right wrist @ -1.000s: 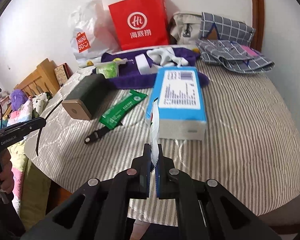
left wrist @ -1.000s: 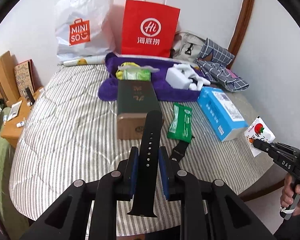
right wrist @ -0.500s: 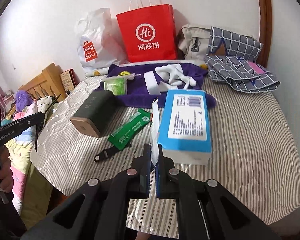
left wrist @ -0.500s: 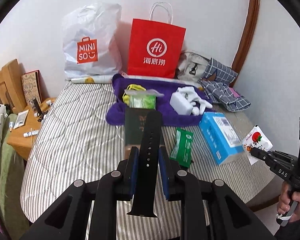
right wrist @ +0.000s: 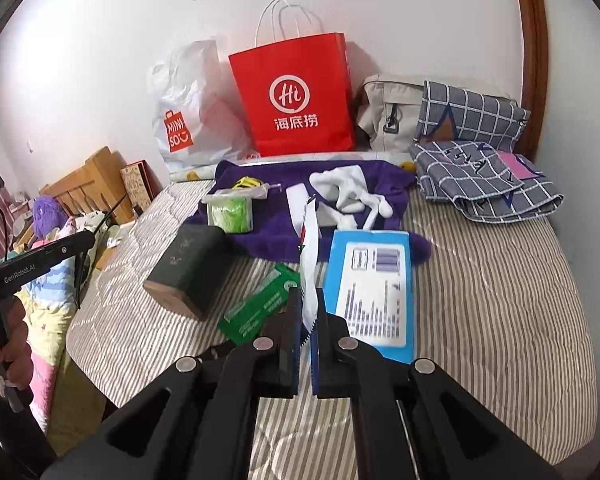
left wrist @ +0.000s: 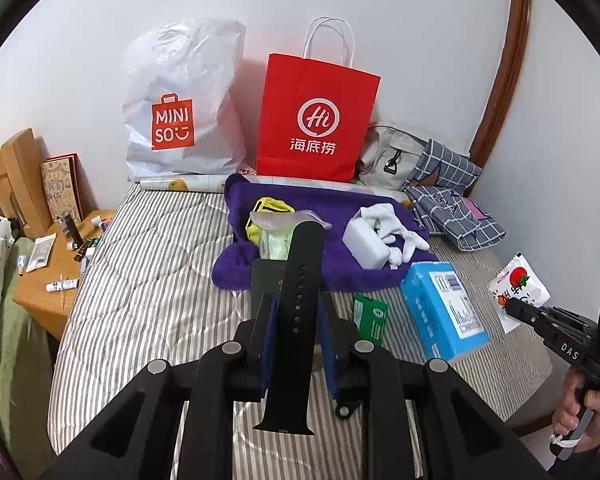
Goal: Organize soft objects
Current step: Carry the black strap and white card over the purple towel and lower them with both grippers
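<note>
My left gripper is shut on a black watch strap that stands upright between its blue pads, lifted above the striped bed. My right gripper is shut on a thin white snack packet, seen edge-on; the left wrist view shows its red fruit print. Further back on the bed lies a purple towel with white socks and a green bundle on it. The left gripper also shows at the left of the right wrist view.
A dark green box, a green packet and a blue tissue pack lie mid-bed. A red paper bag, a white Miniso bag, a grey bag and checked cloth line the wall. A wooden bedside table stands on the left.
Both grippers have risen and drawn back from the bed with the strap and the packet still held; more of the wall and bags shows now.
</note>
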`<state>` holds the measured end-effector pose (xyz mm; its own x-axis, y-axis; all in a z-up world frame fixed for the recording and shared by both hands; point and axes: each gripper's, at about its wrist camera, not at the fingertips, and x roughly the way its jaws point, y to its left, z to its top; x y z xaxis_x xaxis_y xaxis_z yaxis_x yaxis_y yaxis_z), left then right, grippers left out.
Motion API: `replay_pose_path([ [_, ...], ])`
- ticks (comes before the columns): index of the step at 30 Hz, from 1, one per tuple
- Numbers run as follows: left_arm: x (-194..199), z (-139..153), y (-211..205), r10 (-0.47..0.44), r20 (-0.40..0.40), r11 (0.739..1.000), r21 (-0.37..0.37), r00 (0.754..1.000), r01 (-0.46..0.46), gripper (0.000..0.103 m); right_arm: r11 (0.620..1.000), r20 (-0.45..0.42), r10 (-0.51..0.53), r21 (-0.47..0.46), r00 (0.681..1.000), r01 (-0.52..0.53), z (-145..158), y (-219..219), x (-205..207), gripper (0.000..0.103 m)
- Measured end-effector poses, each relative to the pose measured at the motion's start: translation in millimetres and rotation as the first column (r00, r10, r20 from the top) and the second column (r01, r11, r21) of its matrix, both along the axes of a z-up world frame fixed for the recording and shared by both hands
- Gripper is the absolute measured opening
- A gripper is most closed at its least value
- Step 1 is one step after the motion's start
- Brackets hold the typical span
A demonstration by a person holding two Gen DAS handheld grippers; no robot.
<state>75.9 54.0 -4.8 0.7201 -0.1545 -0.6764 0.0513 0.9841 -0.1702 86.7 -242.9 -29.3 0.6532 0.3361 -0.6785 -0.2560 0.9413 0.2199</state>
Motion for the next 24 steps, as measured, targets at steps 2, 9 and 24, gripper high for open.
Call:
replay_pose_path([
  [2, 8, 1, 0, 0.0, -0.002, 1.0, -0.003, 1.0, 0.0, 0.02, 1.0, -0.002, 0.0, 0.004, 1.0, 0.0, 1, 0, 7, 0.004],
  [9, 34, 3, 0, 0.008, -0.011, 1.0, 0.001, 1.0, -0.008, 0.02, 1.0, -0.012, 0.004, -0.014, 1.0, -0.004, 1, 2, 30, 0.004],
  [24, 102, -6, -6, -0.002, -0.064, 1.0, 0.014, 0.998, 0.003, 0.02, 1.0, -0.033, 0.002, -0.022, 0.999, -0.003, -5, 6, 99, 0.004],
])
